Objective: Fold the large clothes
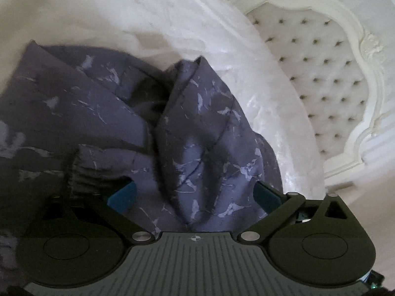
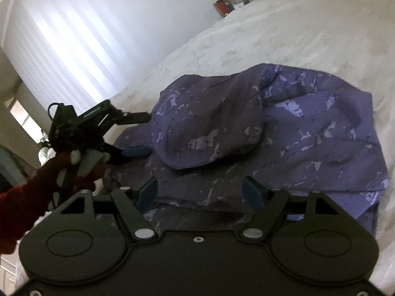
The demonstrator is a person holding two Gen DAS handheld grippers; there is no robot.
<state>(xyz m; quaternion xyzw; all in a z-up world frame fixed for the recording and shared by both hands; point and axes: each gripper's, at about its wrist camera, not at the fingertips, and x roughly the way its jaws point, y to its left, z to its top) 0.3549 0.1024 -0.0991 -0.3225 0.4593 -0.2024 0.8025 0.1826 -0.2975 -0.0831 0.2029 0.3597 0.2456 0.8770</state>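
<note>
A large purple-grey garment [image 1: 103,113] with a pale marbled print lies bunched on the white bed cover [image 1: 172,19]. In the left wrist view my left gripper [image 1: 195,192] is open and wide. A raised fold of the cloth runs up between its blue pads [image 1: 123,194], which do not press on it. In the right wrist view the garment [image 2: 308,128] has a rounded hump at its middle. My right gripper [image 2: 200,192] is open low over the garment's near edge, holding nothing. The left gripper [image 2: 148,133] shows at the left, its fingers on either side of the hump's edge.
A tufted cream headboard [image 1: 321,86] with a carved frame stands at the right of the bed. A window with white blinds [image 2: 74,49] is behind the bed. A nightstand [image 2: 229,2] with a lamp and small items stands at the far corner. A red sleeve [image 2: 19,197] holds the left gripper.
</note>
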